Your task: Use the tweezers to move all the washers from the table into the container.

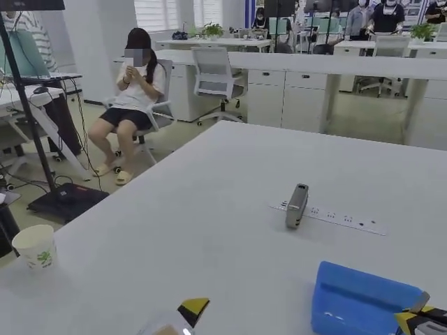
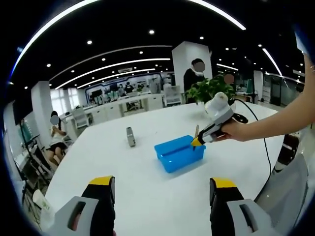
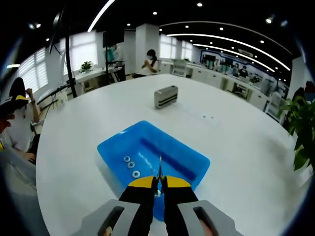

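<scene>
On the table (image 3: 236,147) sits the container (image 3: 172,157). The left gripper (image 2: 162,184) hovers spread and holds nothing. The right gripper (image 3: 159,184) pinches the tweezers (image 3: 160,169) above three washers (image 3: 131,165) inside. This looks like a drop-off; next, search the table for leftovers.

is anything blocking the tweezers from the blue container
Nothing visible does. The right gripper holds the tweezers directly over the open blue container, where three washers already lie.
</scene>
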Motion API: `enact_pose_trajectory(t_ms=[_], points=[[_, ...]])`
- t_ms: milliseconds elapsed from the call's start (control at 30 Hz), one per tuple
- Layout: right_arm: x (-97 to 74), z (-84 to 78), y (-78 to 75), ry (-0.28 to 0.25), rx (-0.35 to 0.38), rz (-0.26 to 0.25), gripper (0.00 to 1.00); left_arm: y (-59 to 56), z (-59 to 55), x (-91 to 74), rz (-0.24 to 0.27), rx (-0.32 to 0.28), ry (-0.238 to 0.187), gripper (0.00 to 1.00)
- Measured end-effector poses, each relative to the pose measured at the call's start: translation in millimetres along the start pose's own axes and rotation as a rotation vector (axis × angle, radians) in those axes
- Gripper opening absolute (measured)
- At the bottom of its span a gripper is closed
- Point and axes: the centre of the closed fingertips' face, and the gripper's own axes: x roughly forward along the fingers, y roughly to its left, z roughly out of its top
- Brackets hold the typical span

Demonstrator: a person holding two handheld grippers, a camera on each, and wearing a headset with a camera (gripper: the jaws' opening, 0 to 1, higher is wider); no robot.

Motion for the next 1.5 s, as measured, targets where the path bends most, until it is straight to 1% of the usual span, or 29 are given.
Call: enact_pose_trajectory(t_ms=[133,200,300,433,567,633,700,733,833,867,1000,1067,1100,1133,1167,1233,1367,1433,1467,1500], points=[[5.8,-4.6,-1.3,0.021,0.001,-0.001,0.03,2.8,17.0,-5.2,-0.011,0.0,-0.032,0.73],[7.6,-7.0,-0.7,0.032,0.001,0.002,0.03,4.3,22.3,-6.9,-0.011,0.0,-0.041,0.72],[8.6,-9.3,-0.9,0.038,0.002,-0.001,0.03,8.0,30.0,-9.3,-0.012,-0.006,-0.05,0.75],[9.8,-8.0,-2.2,0.035,0.002,-0.006,0.03,10.1,34.2,-11.6,-0.041,-0.019,-0.031,0.88],[9.4,-7.3,-2.1,0.037,0.016,-0.013,0.03,13.5,41.8,-14.4,-0.042,0.001,-0.031,0.91],[8.7,-7.3,-2.2,0.039,0.016,-0.019,0.04,14.1,47.6,-13.9,-0.053,-0.001,-0.033,0.92],[4.6,-4.5,-3.1,0.031,0.0,-0.035,0.03,11.4,53.9,-11.9,-0.079,-0.013,-0.034,0.93],[1.8,-1.9,-4.2,0.023,-0.002,-0.043,0.03,10.0,58.7,-10.5,-0.091,-0.011,-0.044,0.93],[-8.8,8.9,-6.5,-0.012,-0.017,-0.061,0.03,7.4,68.3,-6.7,-0.116,0.002,-0.052,0.97],[-11.1,11.0,-7.3,-0.018,-0.019,-0.06,0.04,6.7,72.3,-4.6,-0.128,0.012,-0.054,0.97],[-25.2,18.7,-8.8,-0.046,-0.025,-0.064,0.04,1.5,81.8,1.3,-0.182,0.052,-0.043,0.98],[-32.4,22.5,-7.6,-0.067,-0.017,-0.058,0.04,-0.1,87.1,4.1,-0.201,0.055,-0.049,0.98],[-34.5,23.9,-6.8,-0.074,-0.015,-0.056,0.04,-1.5,90.8,5.2,-0.214,0.051,-0.06,0.98],[-35.8,24.7,-5.6,-0.078,-0.016,-0.05,0.04,-2.1,92.1,5.6,-0.218,0.048,-0.064,0.98],[-35.7,24.7,-5.4,-0.077,-0.018,-0.05,0.04,-4.3,95.2,5.9,-0.232,0.03,-0.08,0.98],[-34.4,23.9,-5.4,-0.073,-0.023,-0.049,0.04,-6.4,94.7,5.3,-0.246,0.011,-0.076,0.97],[-32.8,25.0,-4.7,-0.077,0.006,-0.037,0.04,-6.6,94.7,2.7,-0.24,0.006,-0.081,0.97],[-34.9,27.3,-4.2,-0.084,0.023,-0.032,0.03,-6.1,93.2,1.9,-0.241,0.004,-0.075,0.97],[-37.3,30.2,-1.1,-0.095,0.036,-0.016,0.03,-6.1,91.4,1.7,-0.246,0.011,-0.065,0.96],[-44.0,39.1,11.3,-0.133,0.067,0.052,0.03,-7.0,90.3,1.4,-0.256,0.021,-0.057,0.93]])
